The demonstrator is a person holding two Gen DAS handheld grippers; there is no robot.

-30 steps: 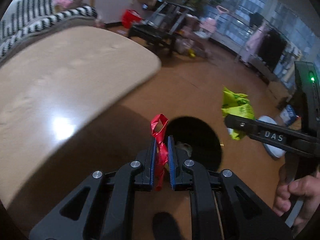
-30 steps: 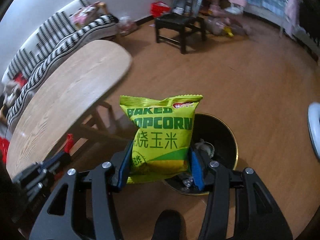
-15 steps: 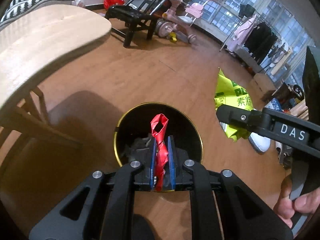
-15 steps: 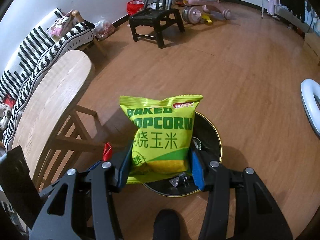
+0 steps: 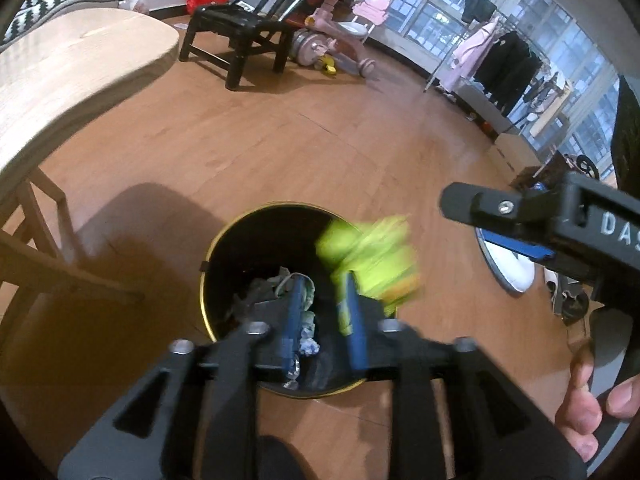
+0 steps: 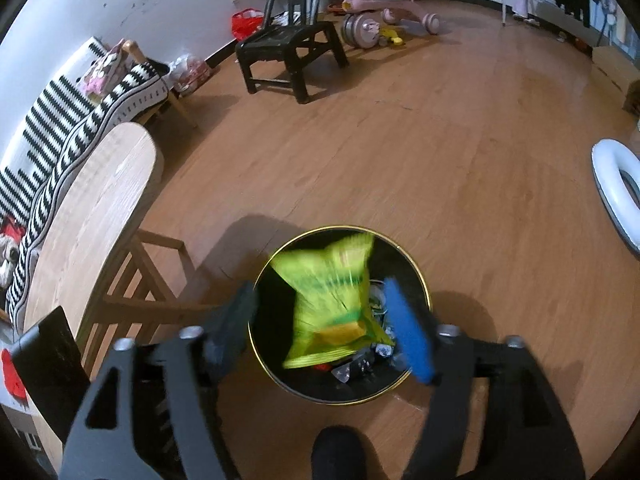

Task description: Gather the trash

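Observation:
A black bin with a gold rim [image 5: 208, 252] [image 6: 420, 276] stands on the wooden floor under both grippers, with crumpled trash in it. My left gripper [image 5: 323, 284] hangs over the bin's mouth; its jaws are opening and nothing is between them. My right gripper [image 6: 320, 292] is also over the bin with its jaws opening. The green popcorn bag [image 6: 332, 300] [image 5: 372, 256] is blurred, loose between the parted pads and dropping into the bin. A red scrap [image 6: 322, 367] shows among the trash below it. The right gripper [image 5: 492, 224] appears at the right, held by a hand [image 5: 580, 400].
A light wooden table [image 5: 60, 80] [image 6: 88, 208] with its legs stands just left of the bin. A black chair [image 6: 288, 56] and a pink tricycle [image 6: 384, 4] are further back. A white ring-shaped thing [image 6: 612, 196] lies on the floor at the right. A striped sofa [image 6: 48, 128] lines the wall.
Both grippers came down over the bin and parted their jaws. The red wrapper has left the left gripper. The popcorn bag has slipped free of the right gripper and is falling.

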